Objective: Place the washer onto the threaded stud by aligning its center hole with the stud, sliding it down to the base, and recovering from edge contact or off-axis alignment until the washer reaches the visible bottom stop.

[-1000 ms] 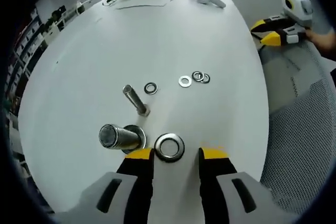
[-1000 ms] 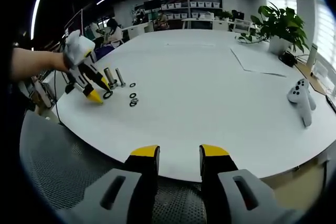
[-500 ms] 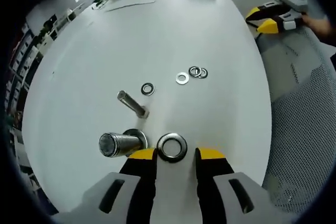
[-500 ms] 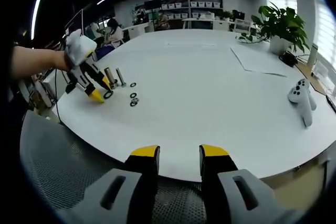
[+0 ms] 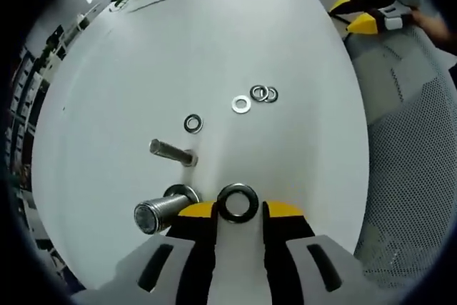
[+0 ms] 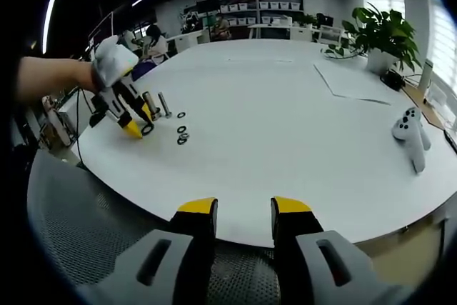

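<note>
At the lower centre of the left gripper view, the washer (image 5: 238,203) is clamped between the left tool's (image 5: 238,212) jaws; the threaded stud (image 5: 158,212) lies just to its left, its axis pointing toward the frame's left.

Tabletop (image 5: 178,48): white, smooth, matt w/ faint sheen. Large washer (image 5: 238,203), bottom centre of left gripper view: dark metal, glossy ring. Big threaded stud (image 5: 158,213), lower left: bright steel, ridged thread, shiny end face. Slimmer bolt (image 5: 171,151) above it: dull grey metal. Small washers (image 5: 241,104) mid-frame: polished metal, some darker. Left gripper (image 5: 239,212): yellow plastic tips, black & grey plastic body, matt. Right gripper (image 6: 244,208), bottom of right gripper view: same plastics. Chair mesh (image 5: 421,169), right side: grey woven fabric, rough. Paper sheet (image 6: 350,80), upper right of right gripper view: white, matt. Controller (image 6: 410,133), right edge: white smooth plastic.
</note>
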